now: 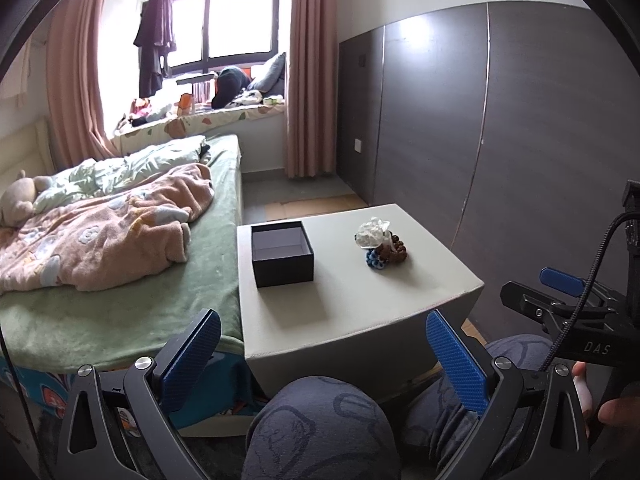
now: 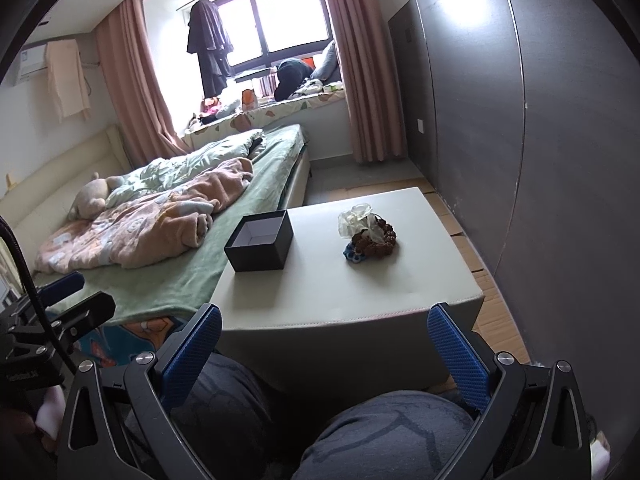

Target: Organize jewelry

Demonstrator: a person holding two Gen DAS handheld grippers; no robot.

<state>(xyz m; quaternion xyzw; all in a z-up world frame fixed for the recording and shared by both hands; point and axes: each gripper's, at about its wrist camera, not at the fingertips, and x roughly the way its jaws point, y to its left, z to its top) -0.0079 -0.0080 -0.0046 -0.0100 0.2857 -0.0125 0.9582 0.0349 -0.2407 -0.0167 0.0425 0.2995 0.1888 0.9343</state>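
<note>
Standing against the bed, a grey stool is used as the work surface. An open black box is set near its left edge, presumably as the receptacle. The jewelry pile, with brown beads, blue beads and a clear piece, is heaped well apart. The left gripper and right gripper are held spread wide above the knees, nothing gripped.

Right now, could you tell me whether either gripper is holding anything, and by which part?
Nothing is held: the left gripper and right gripper are both open and empty.
</note>
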